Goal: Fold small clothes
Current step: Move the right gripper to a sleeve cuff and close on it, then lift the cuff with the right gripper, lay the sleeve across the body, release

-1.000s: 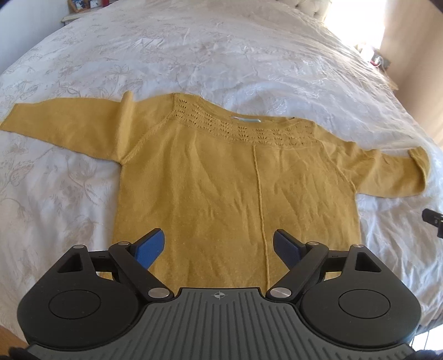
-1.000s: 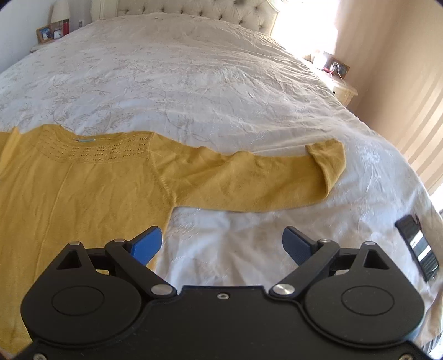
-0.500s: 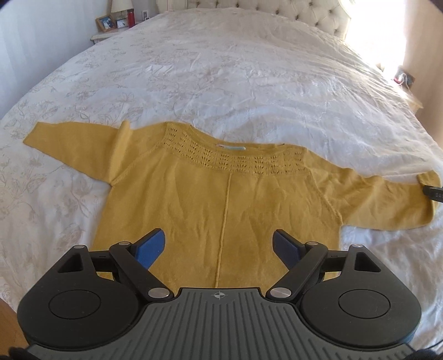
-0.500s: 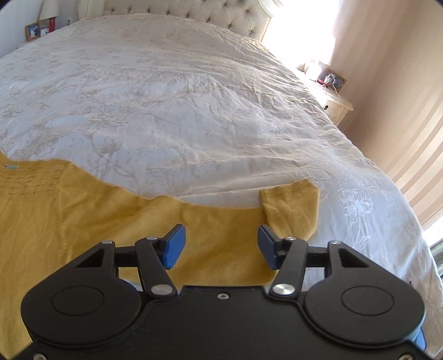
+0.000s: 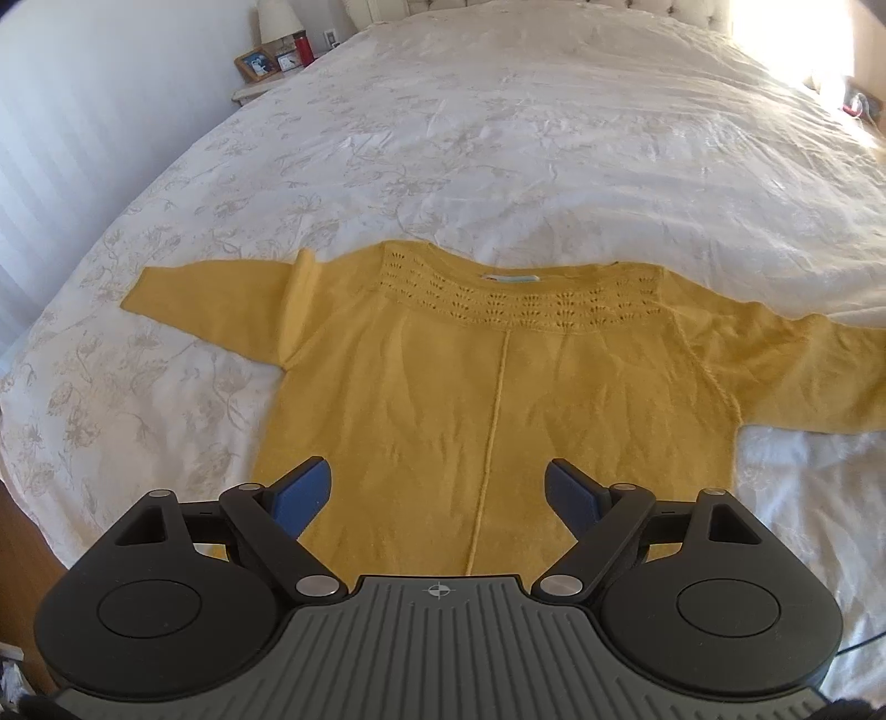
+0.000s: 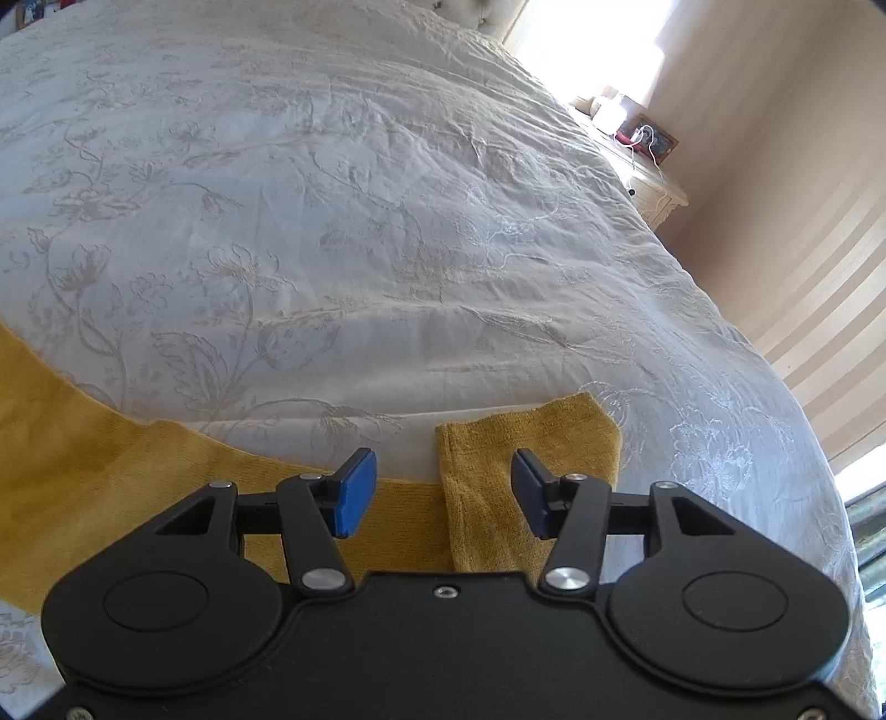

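We are looking down at a mustard-yellow knitted sweater (image 5: 498,399) lying flat on a bed (image 5: 526,138) covered with a white floral-embroidered bedspread. In the left wrist view the sweater is spreading out front side up, its lace-patterned neckline (image 5: 526,302) pointing toward the headboard and a raised seam running down the middle of its body. One sleeve (image 5: 210,293) is stretching out to the left side of that picture, the other sleeve (image 5: 803,382) to the right, both lying on the bedspread.

We are holding the left gripper (image 5: 437,487) above the lower hem of the sweater, its blue-padded fingers (image 5: 302,490) standing wide apart with nothing between them; whether they are touching the cloth below, we cannot tell.

In the right wrist view we are holding the right gripper (image 6: 443,487) over the far end of the sleeve, where the cuff (image 6: 526,443) is lying folded back over itself. Its jaws are standing at a middling width, narrower than the left pair, with the folded cuff edge showing in the gap between them. The pads are not pressing on the cloth.

A bedside cabinet (image 6: 659,188) with small items is standing beyond the bed near the bright window, and a lamp (image 5: 277,22) with picture frames is standing at the other side.
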`<state>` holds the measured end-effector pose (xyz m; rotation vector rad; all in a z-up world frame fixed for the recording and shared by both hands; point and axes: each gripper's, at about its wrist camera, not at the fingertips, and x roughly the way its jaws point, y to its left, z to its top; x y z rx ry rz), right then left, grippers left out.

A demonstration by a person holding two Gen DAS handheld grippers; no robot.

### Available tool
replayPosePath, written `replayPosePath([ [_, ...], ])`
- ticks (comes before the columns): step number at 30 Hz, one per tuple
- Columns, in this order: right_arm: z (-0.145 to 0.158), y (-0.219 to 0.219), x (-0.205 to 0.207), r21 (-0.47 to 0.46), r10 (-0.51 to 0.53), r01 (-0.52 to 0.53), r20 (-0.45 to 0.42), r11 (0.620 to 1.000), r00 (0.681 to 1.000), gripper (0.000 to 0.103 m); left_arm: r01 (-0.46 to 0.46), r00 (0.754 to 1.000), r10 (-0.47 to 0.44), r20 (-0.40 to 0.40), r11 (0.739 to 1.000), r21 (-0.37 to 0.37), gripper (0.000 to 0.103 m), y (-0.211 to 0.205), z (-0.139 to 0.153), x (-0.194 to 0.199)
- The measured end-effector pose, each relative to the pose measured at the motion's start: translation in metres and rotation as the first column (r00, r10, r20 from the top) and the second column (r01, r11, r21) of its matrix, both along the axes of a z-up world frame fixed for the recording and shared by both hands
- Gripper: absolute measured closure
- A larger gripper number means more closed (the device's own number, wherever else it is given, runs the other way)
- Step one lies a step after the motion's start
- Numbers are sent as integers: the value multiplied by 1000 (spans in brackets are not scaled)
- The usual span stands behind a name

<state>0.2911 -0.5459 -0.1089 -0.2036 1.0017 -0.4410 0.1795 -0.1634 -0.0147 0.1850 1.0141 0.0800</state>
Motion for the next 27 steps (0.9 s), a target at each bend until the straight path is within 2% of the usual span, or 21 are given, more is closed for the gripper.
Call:
replayPosePath([
  [5, -11, -10, 4, -8, -30, 30, -31, 1000, 999, 46, 10, 999, -11, -37, 1000, -19, 19, -3, -4, 1],
  [6, -11, -13, 4, 0, -30, 31, -26, 1000, 999, 51, 9, 999, -10, -43, 1000, -22, 19, -3, -5, 2],
  [8, -8, -18, 2, 22, -33, 33, -14, 999, 999, 68, 5, 998, -6, -55, 999, -32, 20, -3, -6, 4],
  [10, -2, -28, -5, 95, -53, 51, 26, 994, 998, 87, -2, 998, 0, -67, 999, -42, 21, -3, -7, 6],
  [11, 2, -33, -9, 145, -71, 62, 53, 988, 996, 91, -5, 997, 2, -71, 999, -43, 21, -4, -8, 7],
  [15, 20, -50, -32, 335, -142, 84, 155, 938, 978, 92, -7, 997, 4, -79, 999, -37, 22, -3, -9, 8],
  [20, 39, -43, -54, 375, -143, 53, 217, 926, 966, 92, -9, 995, 4, -97, 999, -47, 22, 0, -15, 8],
  [27, 60, -13, -64, 404, -103, -3, 242, 915, 965, 92, 19, 994, -27, -106, 997, -74, 22, 14, -22, 13],
])
